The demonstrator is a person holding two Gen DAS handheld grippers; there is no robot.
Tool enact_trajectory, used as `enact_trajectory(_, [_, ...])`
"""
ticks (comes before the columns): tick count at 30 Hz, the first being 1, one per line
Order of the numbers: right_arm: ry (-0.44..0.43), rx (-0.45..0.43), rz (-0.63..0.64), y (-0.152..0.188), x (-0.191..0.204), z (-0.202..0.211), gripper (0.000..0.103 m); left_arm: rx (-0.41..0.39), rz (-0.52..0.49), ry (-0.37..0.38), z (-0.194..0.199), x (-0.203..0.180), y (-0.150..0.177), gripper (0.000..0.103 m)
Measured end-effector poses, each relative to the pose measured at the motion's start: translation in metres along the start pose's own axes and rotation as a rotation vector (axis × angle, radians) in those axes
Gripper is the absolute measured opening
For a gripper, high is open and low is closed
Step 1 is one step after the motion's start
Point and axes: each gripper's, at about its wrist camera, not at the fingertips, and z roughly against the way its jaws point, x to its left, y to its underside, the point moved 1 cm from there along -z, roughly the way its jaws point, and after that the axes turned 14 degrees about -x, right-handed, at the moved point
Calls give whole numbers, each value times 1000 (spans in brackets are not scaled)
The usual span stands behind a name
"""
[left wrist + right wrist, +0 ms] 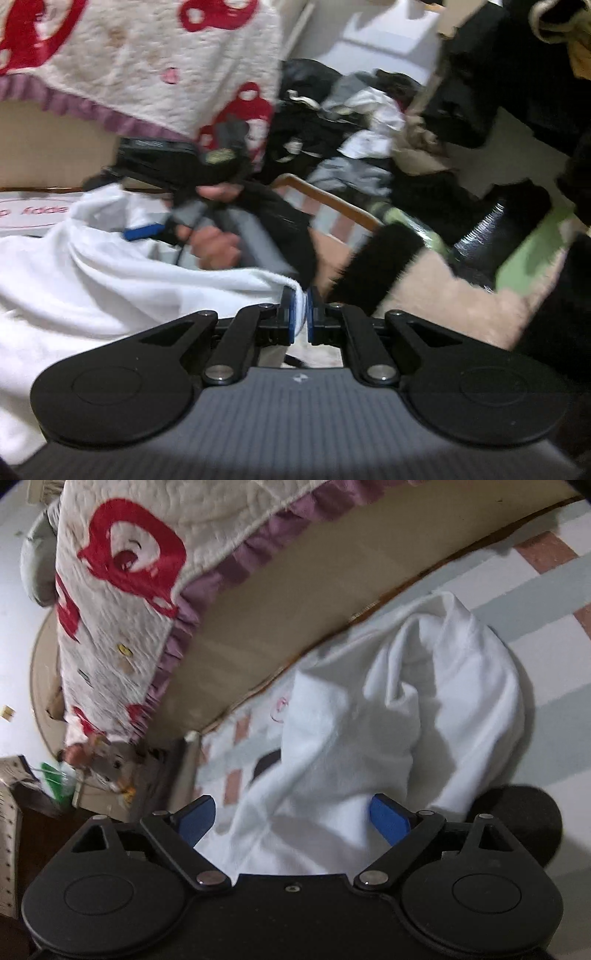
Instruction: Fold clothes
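White garment (pixel 369 709), rumpled on checked mat (pixel 546 635). Hem pinched in clenched left gripper (pixel 302 310); right gripper (pixel 293 818) spread wide over cloth. Recommended: edge drawn taut, flattened before any crease.

White garment (pixel 369 709); cream quilt (pixel 155 572) with red figures, purple frill; blue-padded black tool (pixel 293 819).

- Left gripper (pixel 301 310): jaws pinched nearly together on white cloth (pixel 110 288).
- Right gripper (pixel 293 818): jaws spread wide, a hand (pixel 216 245) gripping its handle.
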Motion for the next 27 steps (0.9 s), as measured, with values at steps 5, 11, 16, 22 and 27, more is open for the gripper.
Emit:
enact_trajectory(5, [86, -140, 99, -9, 4, 49, 6, 0, 21, -64, 5, 6, -3, 5])
enact_trajectory(11, [260, -381, 237, -23, 16, 150, 5, -39, 64, -76, 39, 11, -26, 7])
enact_trajectory(16, [757, -430, 329, -25, -23, 199, 6, -25, 161, -117, 59, 30, -36, 46])
enact_trajectory(22, [745, -385, 218, -38, -54, 182, 11, -30, 144, -514, 57, 96, -41, 62])
enact_trajectory(27, [496, -406, 53, -45, -37, 169, 41, 3, 181, -651, 49, 146, -32, 63])
